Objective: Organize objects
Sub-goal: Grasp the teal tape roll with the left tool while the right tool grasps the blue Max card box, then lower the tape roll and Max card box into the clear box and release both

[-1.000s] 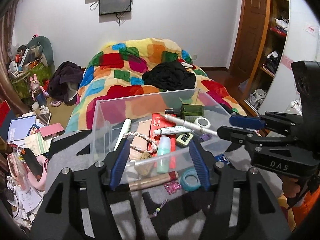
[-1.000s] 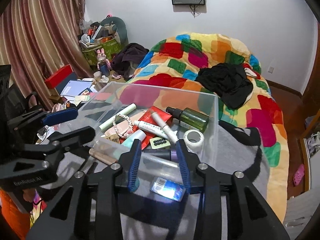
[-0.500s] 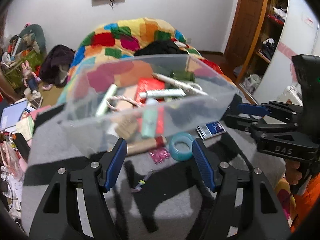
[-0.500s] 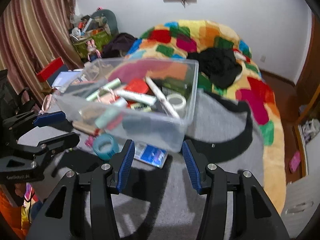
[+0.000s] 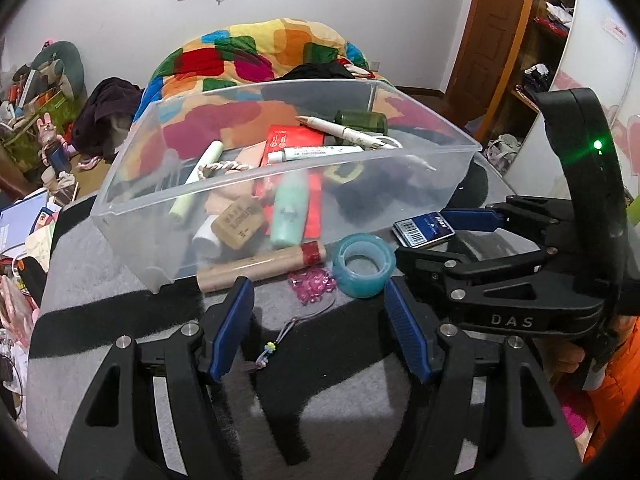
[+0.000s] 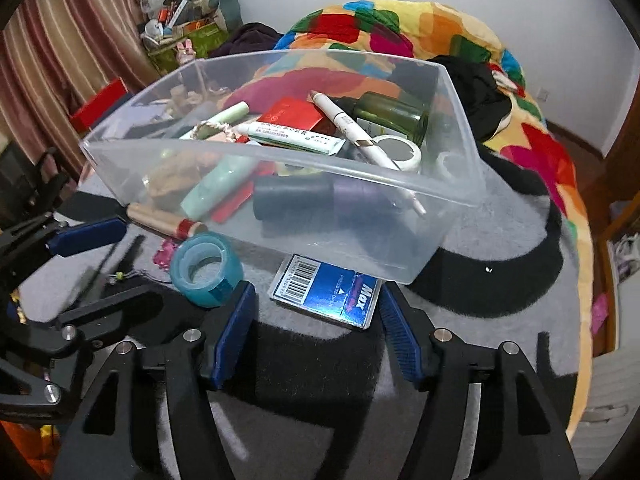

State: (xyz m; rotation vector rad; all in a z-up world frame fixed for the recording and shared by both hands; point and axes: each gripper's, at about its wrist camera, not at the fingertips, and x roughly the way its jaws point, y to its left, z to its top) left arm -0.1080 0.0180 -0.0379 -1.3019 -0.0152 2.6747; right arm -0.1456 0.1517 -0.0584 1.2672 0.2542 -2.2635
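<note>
Clear bin (image 6: 456, 184) of toiletries; teal tape roll (image 6: 206, 270) beside it.

Each black plastic two-finger left gripper (image 5: 320, 320) and right gripper (image 6: 314, 320) is built from angular arms with triangular cut-outs, and round silver screws are set at the joints. The fingers (image 5: 232, 328) are lined with ribbed blue pads. On the right gripper (image 5: 480, 240), white letters "DAS" are printed along one arm, and a small green light is lit on its curved black housing. An orange sleeve (image 5: 612, 396) is worn by the person.
</note>
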